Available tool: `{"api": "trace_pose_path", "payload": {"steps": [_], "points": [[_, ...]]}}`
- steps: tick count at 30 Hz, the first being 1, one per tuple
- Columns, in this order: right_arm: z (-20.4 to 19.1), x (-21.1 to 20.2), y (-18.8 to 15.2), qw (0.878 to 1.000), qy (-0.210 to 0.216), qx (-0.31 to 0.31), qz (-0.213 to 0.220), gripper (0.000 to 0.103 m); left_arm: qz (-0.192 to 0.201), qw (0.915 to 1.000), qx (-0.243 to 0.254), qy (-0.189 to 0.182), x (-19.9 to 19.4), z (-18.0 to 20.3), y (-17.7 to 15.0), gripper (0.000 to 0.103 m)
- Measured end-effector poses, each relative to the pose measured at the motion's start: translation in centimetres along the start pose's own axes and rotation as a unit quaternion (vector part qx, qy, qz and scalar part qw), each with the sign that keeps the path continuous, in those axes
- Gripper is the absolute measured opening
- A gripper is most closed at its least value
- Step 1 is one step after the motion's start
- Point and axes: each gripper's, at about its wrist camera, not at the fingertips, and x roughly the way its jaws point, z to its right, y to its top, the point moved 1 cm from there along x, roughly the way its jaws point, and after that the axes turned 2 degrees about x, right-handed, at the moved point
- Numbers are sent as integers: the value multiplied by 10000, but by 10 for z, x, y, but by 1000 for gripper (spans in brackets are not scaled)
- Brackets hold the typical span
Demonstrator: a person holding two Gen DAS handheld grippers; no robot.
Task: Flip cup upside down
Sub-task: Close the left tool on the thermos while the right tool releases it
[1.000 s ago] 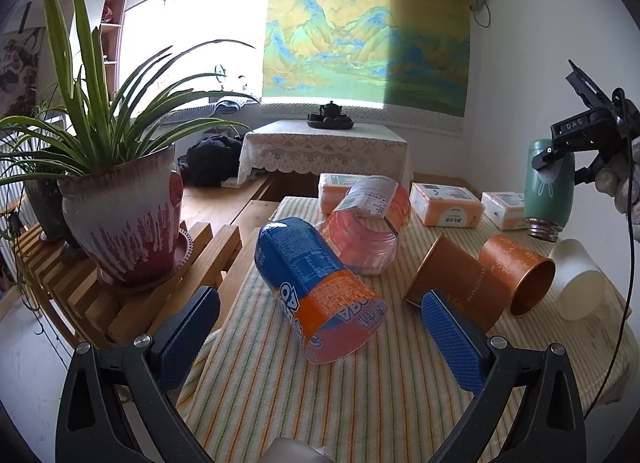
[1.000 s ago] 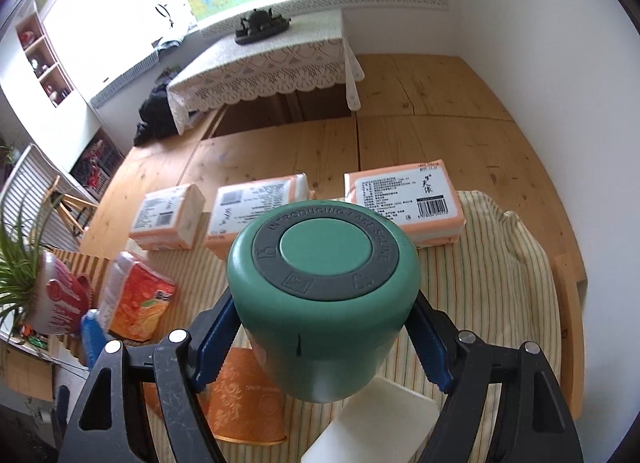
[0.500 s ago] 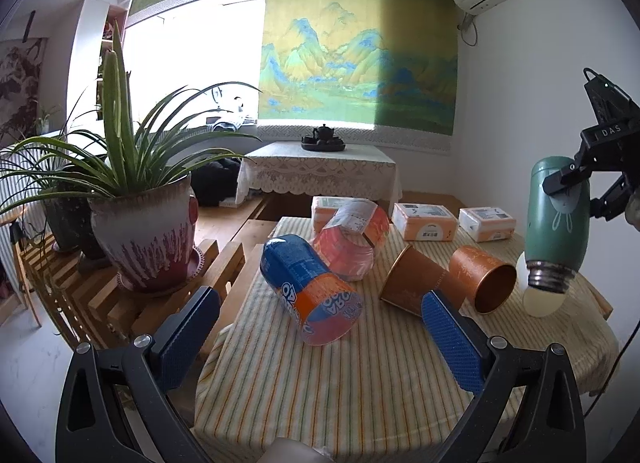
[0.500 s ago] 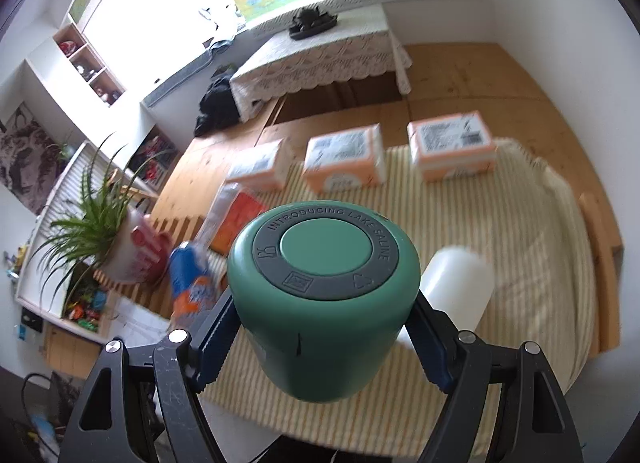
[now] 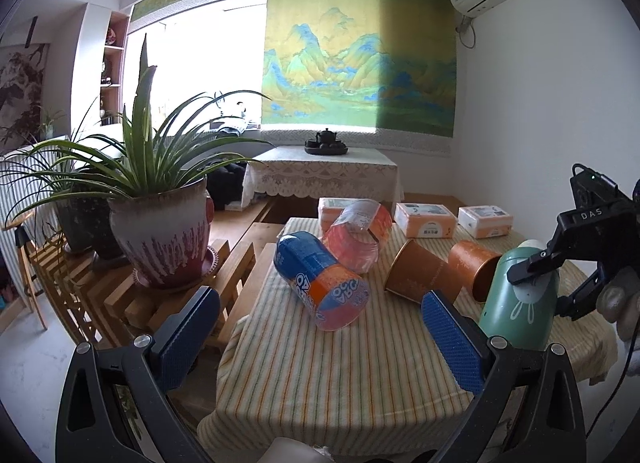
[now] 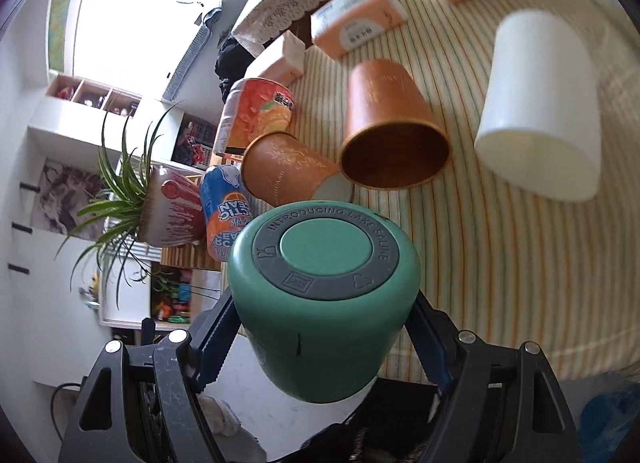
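My right gripper (image 6: 320,327) is shut on a green insulated cup (image 6: 324,295), its grey-ringed base facing the right wrist camera. In the left wrist view the green cup (image 5: 520,303) is bottom-up and tilted, low over the right side of the striped table (image 5: 340,363), held by the right gripper (image 5: 560,275). My left gripper (image 5: 316,327) is open and empty, above the table's near edge.
Two orange paper cups (image 5: 416,271) (image 5: 476,267) and a white cup (image 6: 540,111) lie on their sides. Two snack canisters (image 5: 320,279) (image 5: 360,231) lie mid-table. Tissue packs (image 5: 424,219) line the far edge. A potted plant (image 5: 160,223) stands on the left.
The right gripper has lowered the green cup toward the table's right side and tilted it. The left gripper has pulled back and risen a little, staying open.
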Motion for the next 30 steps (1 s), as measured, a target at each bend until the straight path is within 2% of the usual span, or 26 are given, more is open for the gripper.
{"api": "trace_pose_path", "payload": {"steps": [9,12,18,21,27,28,30], "points": [[19,9,11,9994,-1,333,-4,76,-141,9998,106,-115,16,11,-1,102],[17,11,15,9996,-181,228,37,76,-188,9993,246,-210,19,20,0,102],[9,8,19,9988,-463,-70,153,76,-365,9971,388,-546,25,34,6,102],[12,0,22,9991,-338,10,236,79,-520,9953,391,-723,31,39,7,102],[-10,-23,12,9908,-729,-823,791,79,-911,9883,511,-1111,46,57,12,102],[-15,-28,8,9869,-854,-994,945,79,-971,9866,566,-1186,49,61,14,102],[-23,-40,-5,9700,-1331,-1396,1482,79,-1113,9824,662,-1343,58,70,20,102]]}}
